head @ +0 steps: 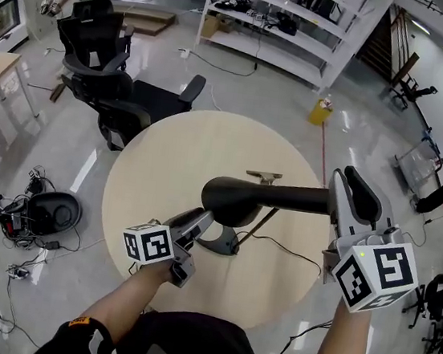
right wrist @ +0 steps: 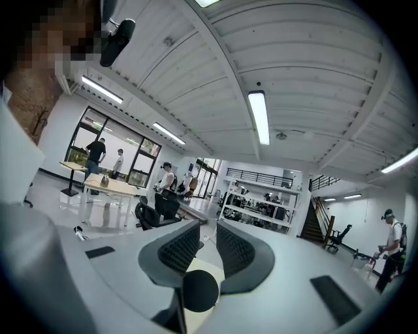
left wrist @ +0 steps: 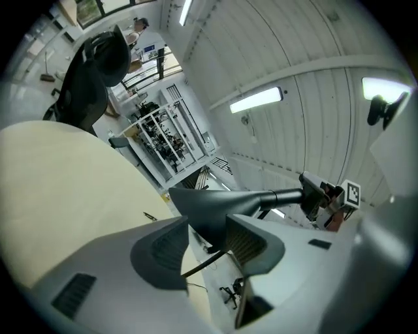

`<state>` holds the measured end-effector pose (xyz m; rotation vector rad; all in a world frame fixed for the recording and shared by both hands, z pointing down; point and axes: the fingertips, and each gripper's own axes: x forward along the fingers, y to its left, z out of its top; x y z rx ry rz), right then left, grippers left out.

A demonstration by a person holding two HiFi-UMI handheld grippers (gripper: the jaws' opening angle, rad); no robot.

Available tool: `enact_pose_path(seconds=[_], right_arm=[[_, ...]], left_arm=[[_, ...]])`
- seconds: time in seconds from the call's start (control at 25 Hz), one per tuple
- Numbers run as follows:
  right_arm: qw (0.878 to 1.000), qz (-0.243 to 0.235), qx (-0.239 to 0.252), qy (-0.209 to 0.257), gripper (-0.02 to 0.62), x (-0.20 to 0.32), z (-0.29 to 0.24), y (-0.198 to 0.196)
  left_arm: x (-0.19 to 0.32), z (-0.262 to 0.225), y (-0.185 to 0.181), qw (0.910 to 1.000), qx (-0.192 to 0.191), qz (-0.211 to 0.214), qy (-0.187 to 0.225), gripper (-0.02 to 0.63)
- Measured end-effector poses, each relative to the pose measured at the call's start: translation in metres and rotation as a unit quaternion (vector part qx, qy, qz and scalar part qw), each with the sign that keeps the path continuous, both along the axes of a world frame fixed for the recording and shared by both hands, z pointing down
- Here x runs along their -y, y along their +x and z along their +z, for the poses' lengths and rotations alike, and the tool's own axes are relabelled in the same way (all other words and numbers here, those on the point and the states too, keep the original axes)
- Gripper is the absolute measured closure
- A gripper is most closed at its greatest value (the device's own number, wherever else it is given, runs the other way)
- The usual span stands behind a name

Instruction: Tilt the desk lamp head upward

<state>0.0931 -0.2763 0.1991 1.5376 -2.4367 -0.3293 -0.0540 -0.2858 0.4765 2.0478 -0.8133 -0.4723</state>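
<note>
A black desk lamp stands on the round beige table (head: pixel 167 157). Its head (head: pixel 231 198) points left, and its arm (head: pixel 300 197) runs level to the right above the base (head: pixel 219 243). My left gripper (head: pixel 202 230) is open just below and left of the head. In the left gripper view the head (left wrist: pixel 202 202) lies between the spread jaws of the left gripper (left wrist: pixel 208 225), with neither pad pressing on it. My right gripper (head: pixel 348 185) is shut on the arm's right end and points upward. The round black end of the arm (right wrist: pixel 199 290) sits low between the right gripper's (right wrist: pixel 208 228) jaws.
The lamp's cord (head: pixel 285 248) trails right across the table. A small grey piece (head: pixel 264 175) lies behind the lamp. Black office chairs (head: pixel 106 68) stand beyond the table's far left edge, and white shelving (head: pixel 291 19) at the back. Cables and a round black unit (head: pixel 51 210) lie on the floor at left.
</note>
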Motion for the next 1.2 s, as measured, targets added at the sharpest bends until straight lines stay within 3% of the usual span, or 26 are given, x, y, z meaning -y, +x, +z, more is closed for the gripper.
enact_pose_path(seconds=[0.28,0.64,1.2], right_arm=[[0.998,0.022,-0.01,-0.05,0.531,0.031,0.013,-0.002],[0.997,0.022,-0.022,-0.075,0.532,0.043,0.032,-0.003],[0.996,0.004,0.004,-0.093,0.532,0.045,0.037,-0.01]], left_arm=[[0.016,0.003,-0.009,0.9972,-0.074,0.016,-0.002,0.402],[0.032,0.014,-0.002,0.9964,-0.072,0.044,0.003,0.402],[0.035,0.014,-0.001,0.9891,-0.123,0.081,0.003,0.402]])
